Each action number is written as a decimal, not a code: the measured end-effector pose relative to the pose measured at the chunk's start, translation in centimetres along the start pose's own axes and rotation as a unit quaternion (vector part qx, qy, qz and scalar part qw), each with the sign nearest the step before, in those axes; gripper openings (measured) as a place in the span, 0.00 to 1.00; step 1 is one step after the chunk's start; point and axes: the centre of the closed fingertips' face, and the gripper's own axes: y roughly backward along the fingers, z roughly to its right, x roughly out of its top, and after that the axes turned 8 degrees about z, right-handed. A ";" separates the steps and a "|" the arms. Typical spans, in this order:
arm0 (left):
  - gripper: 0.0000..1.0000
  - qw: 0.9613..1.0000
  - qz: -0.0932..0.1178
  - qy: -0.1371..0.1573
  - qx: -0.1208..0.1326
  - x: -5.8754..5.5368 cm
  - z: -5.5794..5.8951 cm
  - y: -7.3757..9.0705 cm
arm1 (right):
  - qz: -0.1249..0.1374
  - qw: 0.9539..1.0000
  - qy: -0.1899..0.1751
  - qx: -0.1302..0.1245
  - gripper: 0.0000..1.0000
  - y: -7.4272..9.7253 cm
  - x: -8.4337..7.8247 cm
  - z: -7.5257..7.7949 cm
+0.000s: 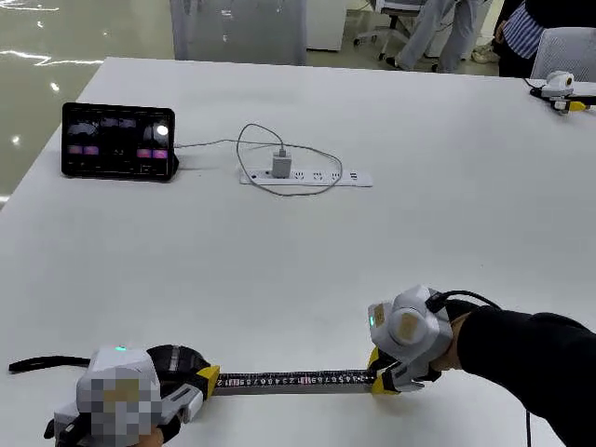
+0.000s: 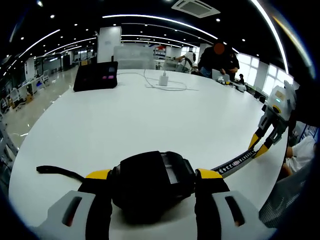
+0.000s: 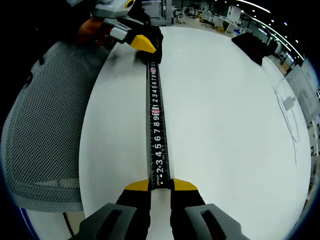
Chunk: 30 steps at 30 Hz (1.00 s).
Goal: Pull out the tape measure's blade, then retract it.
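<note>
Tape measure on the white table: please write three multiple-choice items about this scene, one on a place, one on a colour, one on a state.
1. Where does the tablet stand?
A. at the far left of the table
B. on the floor
C. on a chair

2. What colour is the tape measure's case?
A. black
B. red
C. white

3. How is the blade?
A. fully retracted
B. pulled out along the table
C. snapped in two

Answers:
1 A: the head view shows it far left on the table.
2 A: the left gripper clamps a black case.
3 B: the right gripper grips its end, with the numbers showing.
</note>
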 end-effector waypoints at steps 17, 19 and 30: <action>0.60 1.000 -0.005 -0.010 0.001 -0.1 -0.1 0.0 | 0.009 1.000 -0.012 -0.005 0.10 -0.1 0.3 -0.1; 0.60 1.000 -0.005 -0.010 0.001 -0.1 -0.1 0.0 | 0.009 1.000 -0.013 -0.005 0.10 -0.1 0.3 -0.1; 0.60 1.000 -0.004 -0.011 -0.003 -0.2 -0.1 0.0 | 0.003 1.000 -0.014 0.000 0.10 -0.2 0.6 -0.2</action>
